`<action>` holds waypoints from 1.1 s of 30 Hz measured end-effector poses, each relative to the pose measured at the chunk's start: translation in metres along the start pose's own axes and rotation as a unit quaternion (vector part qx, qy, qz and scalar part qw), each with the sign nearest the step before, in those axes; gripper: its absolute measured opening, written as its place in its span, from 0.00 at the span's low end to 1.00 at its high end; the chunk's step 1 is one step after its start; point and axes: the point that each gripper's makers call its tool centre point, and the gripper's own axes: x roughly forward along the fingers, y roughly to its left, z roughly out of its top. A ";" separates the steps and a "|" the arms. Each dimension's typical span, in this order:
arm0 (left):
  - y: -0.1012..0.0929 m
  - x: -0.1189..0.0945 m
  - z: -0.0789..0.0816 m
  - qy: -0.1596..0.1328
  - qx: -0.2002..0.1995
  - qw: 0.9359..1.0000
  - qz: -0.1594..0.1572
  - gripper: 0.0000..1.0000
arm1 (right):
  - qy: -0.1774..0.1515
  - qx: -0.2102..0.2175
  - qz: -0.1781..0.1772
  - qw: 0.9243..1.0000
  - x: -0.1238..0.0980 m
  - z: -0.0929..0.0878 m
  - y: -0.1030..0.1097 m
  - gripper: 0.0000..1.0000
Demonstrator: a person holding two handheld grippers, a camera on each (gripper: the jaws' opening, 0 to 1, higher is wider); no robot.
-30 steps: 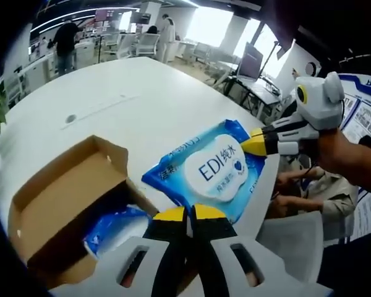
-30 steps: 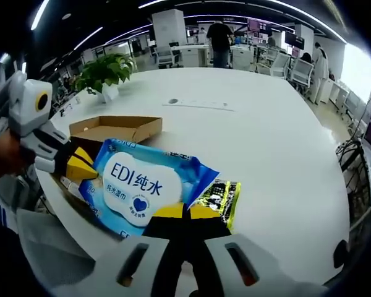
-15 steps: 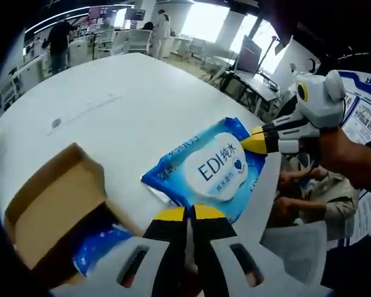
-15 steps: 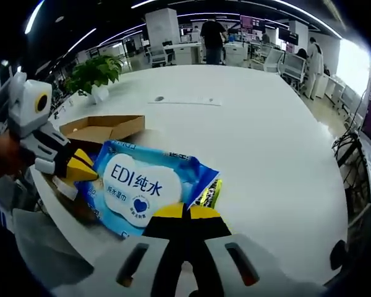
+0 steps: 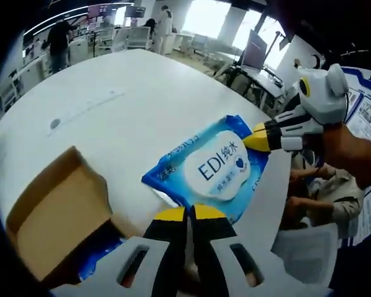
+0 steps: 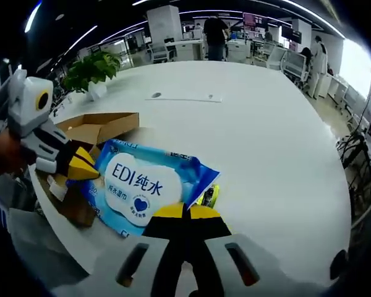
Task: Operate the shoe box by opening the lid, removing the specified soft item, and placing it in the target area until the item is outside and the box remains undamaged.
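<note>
A blue wipes pack [image 5: 213, 167] with a white label hangs just over the white table [image 5: 123, 105], stretched between both grippers. My left gripper [image 5: 187, 213] is shut on its near edge, and the right gripper [image 5: 260, 137] is shut on its far corner. In the right gripper view, my right gripper [image 6: 185, 211] pinches the wipes pack [image 6: 139, 185] while the left gripper [image 6: 80, 166] clamps its left end. The open cardboard shoe box [image 5: 55, 216] sits to the left, with another blue pack [image 5: 102, 257] inside it.
A yellow-black packet [image 6: 209, 196] lies on the table [image 6: 266, 124], partly under the pack. The box [image 6: 96, 127] stands near the table's edge, with a potted plant [image 6: 93, 71] behind it. A seated person [image 5: 324, 185] is beyond the table's edge. Office chairs and desks stand far off.
Both grippers stay shut on the wipes pack. In the right gripper view the pack now covers more of the yellow-black packet. Both views have shifted a little.
</note>
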 end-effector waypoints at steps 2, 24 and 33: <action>0.000 0.002 -0.001 0.002 0.002 1.000 0.000 0.00 | 0.000 -0.001 0.000 1.000 0.003 0.000 -0.001 0.00; 0.006 0.041 -0.026 0.049 0.011 0.999 0.006 0.00 | 0.036 0.013 0.009 0.999 0.038 -0.036 -0.016 0.00; 0.005 0.047 -0.025 0.053 0.014 0.998 0.008 0.00 | 0.039 0.018 0.007 0.999 0.042 -0.040 -0.022 0.00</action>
